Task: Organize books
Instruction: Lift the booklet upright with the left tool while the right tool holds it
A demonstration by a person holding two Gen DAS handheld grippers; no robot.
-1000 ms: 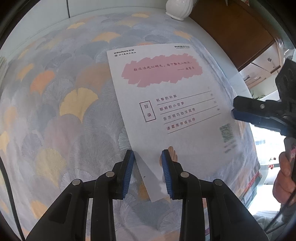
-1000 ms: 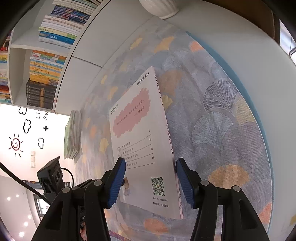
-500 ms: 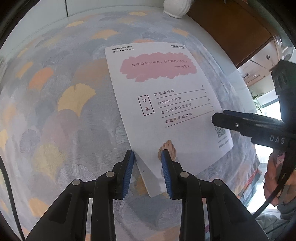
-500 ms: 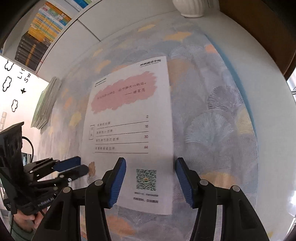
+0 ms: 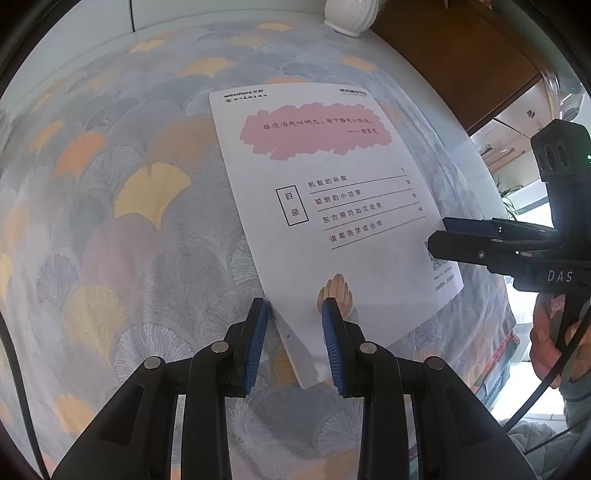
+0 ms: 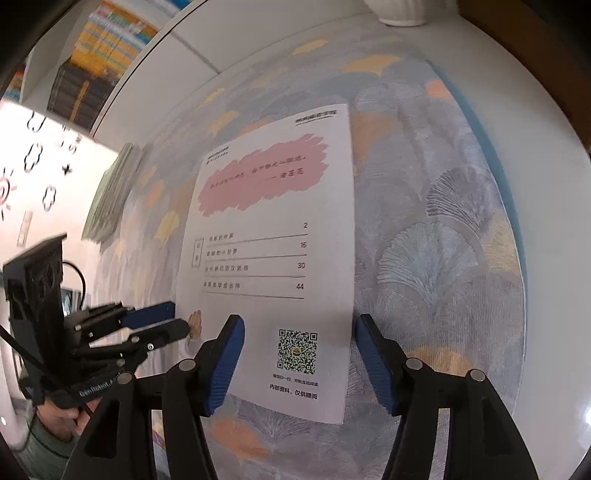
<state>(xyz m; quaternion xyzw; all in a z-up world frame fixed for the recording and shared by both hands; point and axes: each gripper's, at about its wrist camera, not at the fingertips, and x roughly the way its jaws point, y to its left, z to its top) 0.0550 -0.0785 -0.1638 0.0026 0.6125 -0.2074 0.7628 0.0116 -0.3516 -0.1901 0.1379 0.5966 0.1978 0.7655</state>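
We see the book [image 5: 325,206] lying flat on the cloth [image 5: 122,192], back cover up, straight ahead of both pairs of jaws. Its long axis runs away from the left gripper [image 5: 295,343], tilted a little to the right; the printed top edge points towards the vase [image 5: 351,16] at the far end, and the near corner reaches back between the left jaws.

The left jaws stand narrowly apart over that near corner. The left pad sits at the book's edge and the right pad over the cover; we cannot tell whether either one presses on it. The right gripper [image 6: 299,365] has its jaws spread wide, and they have just been opening. They straddle the bottom end of the book, with the QR code between them, the right pad at the book's edge and the left pad over the cover; no pinch shows.

The cover is white, with a pink brush-stroke patch bearing a line of text near the top, a boxed contents list with page numbers in the middle, and a small cartoon figure by the left jaws.

Beyond the right gripper's left jaw lies a stack of books [image 6: 110,199] at the cloth's edge.
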